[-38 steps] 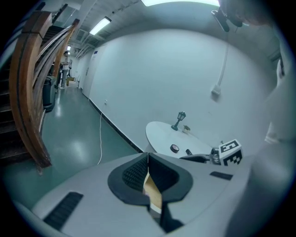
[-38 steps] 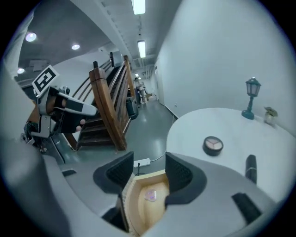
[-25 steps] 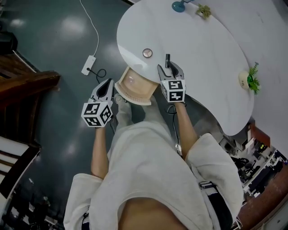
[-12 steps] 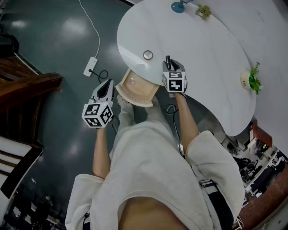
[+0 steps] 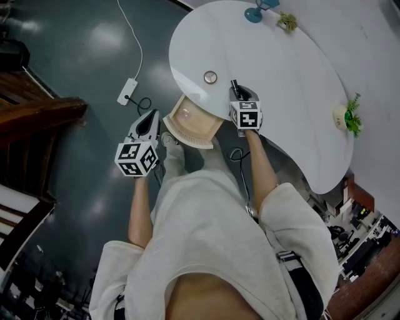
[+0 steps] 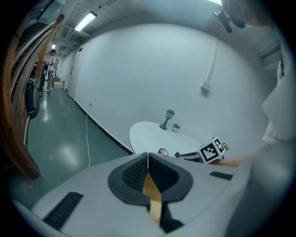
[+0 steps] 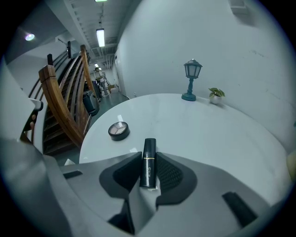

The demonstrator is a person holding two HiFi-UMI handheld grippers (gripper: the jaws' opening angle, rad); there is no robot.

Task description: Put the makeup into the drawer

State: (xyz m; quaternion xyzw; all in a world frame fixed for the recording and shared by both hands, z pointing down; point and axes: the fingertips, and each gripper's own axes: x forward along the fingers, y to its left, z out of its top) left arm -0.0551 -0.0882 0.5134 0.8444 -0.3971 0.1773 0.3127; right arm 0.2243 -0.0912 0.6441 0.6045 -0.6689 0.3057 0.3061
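A black lipstick tube (image 7: 148, 162) lies on the white oval table (image 5: 287, 75), and its tip (image 5: 234, 84) pokes out ahead of my right gripper (image 5: 238, 94). That gripper's jaws have just been closing, and both pads now press on the tube's sides (image 7: 148, 157). A round compact (image 5: 210, 77) (image 7: 119, 130) sits on the table just left of it. Below the table's near edge the wooden drawer (image 5: 199, 135) stands pulled out, with a pale pink item (image 5: 183, 113) inside. My left gripper (image 5: 150, 117) (image 6: 148, 159) hangs shut and empty to the left of the drawer.
At the table's far end stand a teal lantern (image 5: 256, 12) (image 7: 191, 78) and a tiny plant (image 5: 287, 22). A potted plant (image 5: 347, 114) is at its right edge. On the dark floor lies a power strip (image 5: 127, 91) with a cable. A wooden stair rail (image 5: 37, 109) is at the left.
My right gripper came down a little over the lipstick and its jaws narrowed onto the tube. The left gripper stayed where it was.
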